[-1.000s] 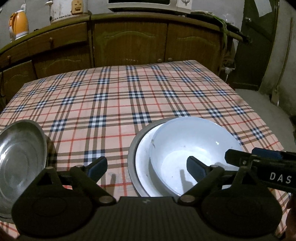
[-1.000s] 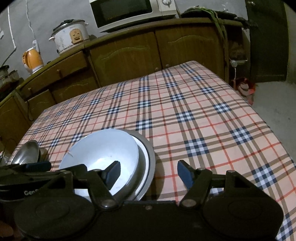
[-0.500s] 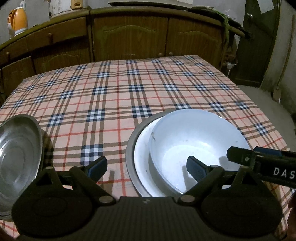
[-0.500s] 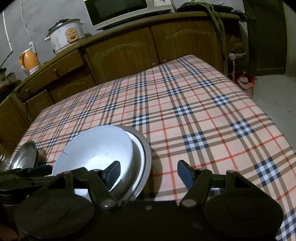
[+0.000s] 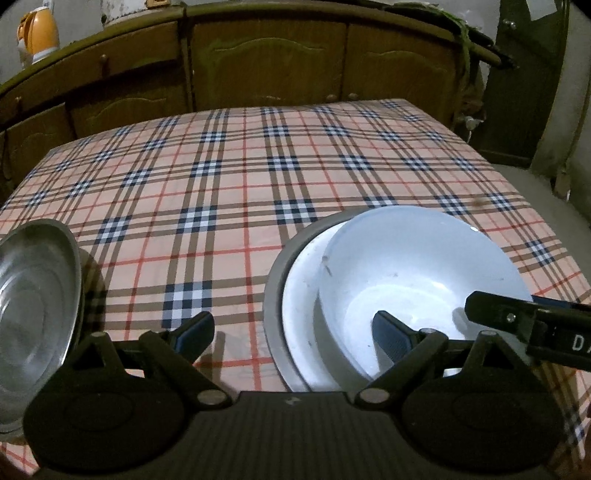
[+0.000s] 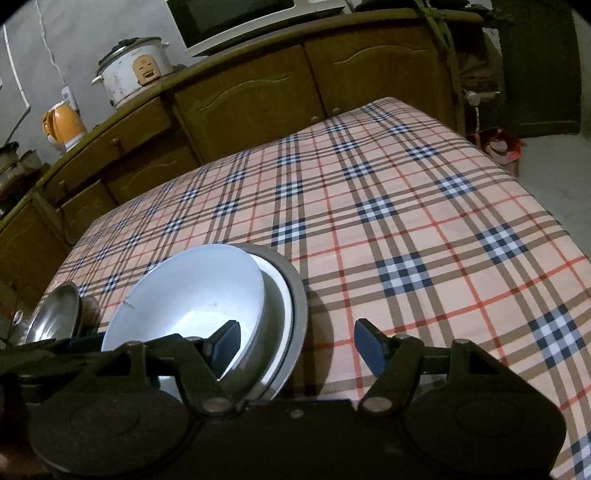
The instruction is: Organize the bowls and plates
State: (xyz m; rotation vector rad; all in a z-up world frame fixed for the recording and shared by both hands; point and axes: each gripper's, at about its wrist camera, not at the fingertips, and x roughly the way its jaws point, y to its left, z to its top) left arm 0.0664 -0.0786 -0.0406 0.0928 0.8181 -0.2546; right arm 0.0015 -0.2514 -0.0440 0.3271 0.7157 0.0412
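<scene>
Far left on the bench [image 5: 236,177] we've got a steel plate [image 5: 33,306] sitting near the front edge, tilted up a bit, with something dark tucked behind it that we can't really make out. Next over is our left tool [image 5: 291,332], spread wide and grasping nothing: one finger hangs over bare plaid cloth [image 6: 406,206], the other over the inside of the white bowl [image 5: 417,273]. That bowl sits in a white plate [image 5: 299,295], which itself rests in a wider grey metal plate [image 5: 273,273], so it's a stack of three near the front of the bench, well apart from the steel plate. Our right tool [image 6: 295,341] is also released and wide, straddling the right rim of the stack, left finger over the bowl, right finger over cloth, no contact we can see. Behind the bench there's a wooden cabinet [image 6: 251,96] with an orange kettle [image 6: 64,125], a rice cooker [image 6: 133,74] and a microwave [image 6: 240,18] on top.
</scene>
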